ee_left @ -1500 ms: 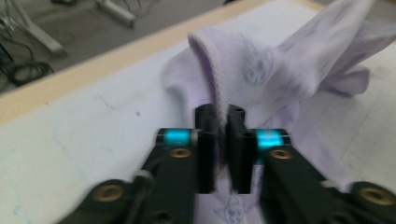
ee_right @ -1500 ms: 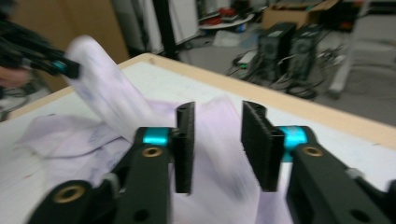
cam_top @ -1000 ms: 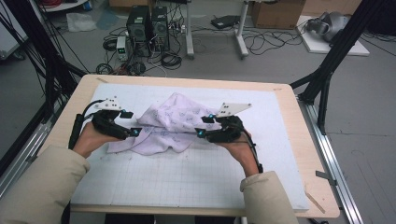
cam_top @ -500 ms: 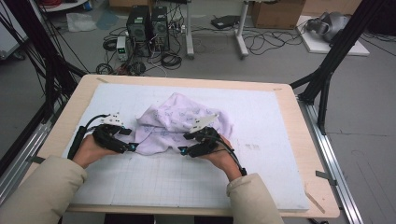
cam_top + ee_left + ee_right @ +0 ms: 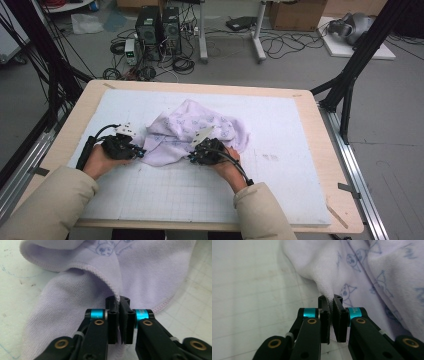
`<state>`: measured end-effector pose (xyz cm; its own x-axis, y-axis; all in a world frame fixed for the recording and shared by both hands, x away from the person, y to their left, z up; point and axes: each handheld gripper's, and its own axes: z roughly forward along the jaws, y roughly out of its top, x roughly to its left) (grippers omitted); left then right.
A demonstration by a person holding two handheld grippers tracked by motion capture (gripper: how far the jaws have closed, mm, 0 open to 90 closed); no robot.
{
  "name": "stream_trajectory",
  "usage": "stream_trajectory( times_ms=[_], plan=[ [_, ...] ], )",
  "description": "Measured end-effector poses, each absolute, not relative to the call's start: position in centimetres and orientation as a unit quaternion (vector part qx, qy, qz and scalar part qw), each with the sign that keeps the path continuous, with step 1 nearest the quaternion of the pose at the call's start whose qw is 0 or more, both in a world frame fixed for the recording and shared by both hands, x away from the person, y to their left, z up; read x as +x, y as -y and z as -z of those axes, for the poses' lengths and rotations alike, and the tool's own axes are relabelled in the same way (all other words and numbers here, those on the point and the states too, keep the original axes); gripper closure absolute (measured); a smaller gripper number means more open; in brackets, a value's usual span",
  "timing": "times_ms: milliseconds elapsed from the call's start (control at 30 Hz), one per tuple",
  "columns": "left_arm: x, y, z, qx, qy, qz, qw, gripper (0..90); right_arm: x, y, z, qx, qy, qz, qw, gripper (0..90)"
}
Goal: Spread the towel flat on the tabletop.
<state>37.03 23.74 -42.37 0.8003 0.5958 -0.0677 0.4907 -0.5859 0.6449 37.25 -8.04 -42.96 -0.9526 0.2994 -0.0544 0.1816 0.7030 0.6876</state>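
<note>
In the high view both forearms, in beige sleeves, enter from the bottom edge and angle up toward the middle of the frame. The left hand [image 5: 100, 159] sits at centre left, its wrist low, with the left gripper [image 5: 141, 151] pointing right. The right hand [image 5: 227, 164] sits just below centre, with the right gripper [image 5: 192, 158] pointing up and left. Each gripper's jaws have just been closing and now pinch a fold of the lilac printed towel [image 5: 190, 131], pads pressed together on the fabric.
</note>
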Motion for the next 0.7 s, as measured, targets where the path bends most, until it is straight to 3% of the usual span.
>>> stream_trajectory(
  times_ms=[233, 567, 700],
  plan=[
    [36.2, -24.4, 38.9, 0.863, -0.280, -0.061, 0.416, 87.7, 37.3, 12.7, 39.8, 0.152, -0.871, -0.463, 0.058, 86.5],
    [35.0, -25.1, 32.8, 0.817, -0.253, -0.073, 0.513, 87.7, 35.0, 20.6, 33.2, 0.141, -0.820, -0.545, 0.099, 86.5],
    [33.8, -25.0, 31.5, 0.799, -0.245, -0.059, 0.546, 87.7, 32.1, 24.1, 30.2, 0.095, -0.809, -0.572, 0.099, 86.4]
  ],
)
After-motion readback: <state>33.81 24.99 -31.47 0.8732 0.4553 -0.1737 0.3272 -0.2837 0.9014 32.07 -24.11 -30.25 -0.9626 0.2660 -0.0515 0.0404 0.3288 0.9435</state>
